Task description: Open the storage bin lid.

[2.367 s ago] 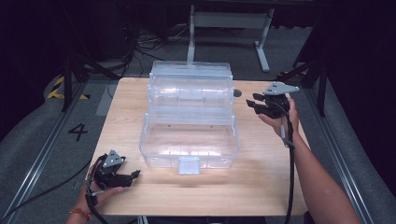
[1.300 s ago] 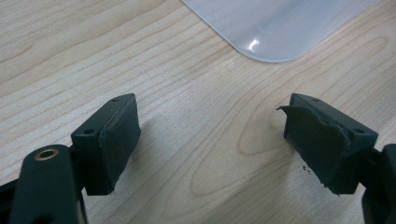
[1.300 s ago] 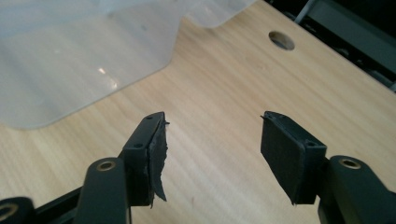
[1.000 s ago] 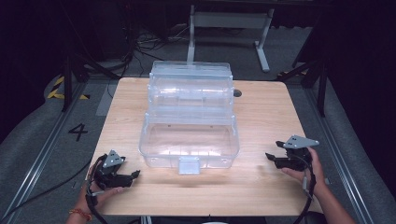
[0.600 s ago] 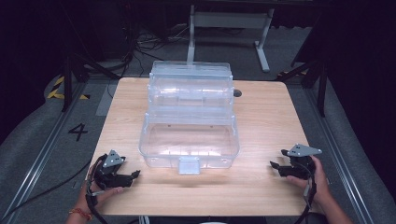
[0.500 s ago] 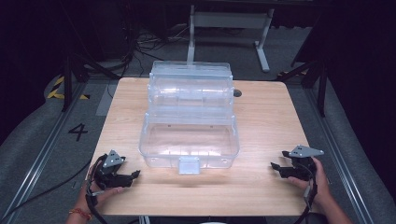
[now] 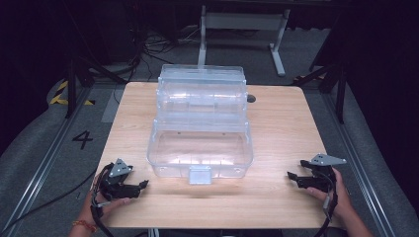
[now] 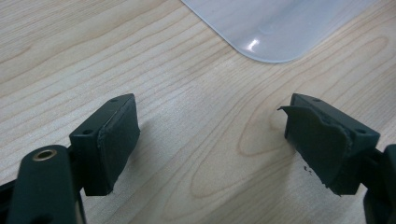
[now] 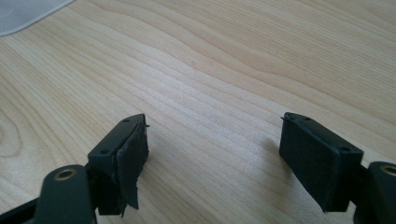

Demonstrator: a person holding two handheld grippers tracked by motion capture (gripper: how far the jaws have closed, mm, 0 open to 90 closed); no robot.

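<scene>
Overhead forward-down; two close, table-facing (image 7: 276, 123) jaw-cams.

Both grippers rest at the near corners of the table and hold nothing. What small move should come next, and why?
Probably bring the right gripper in toward the front latch of the clear plastic box. Its jaws have just been opening and nothing is between them, and the left gripper is open and empty too. The box is the one thing on the table, apart from both grippers.
</scene>
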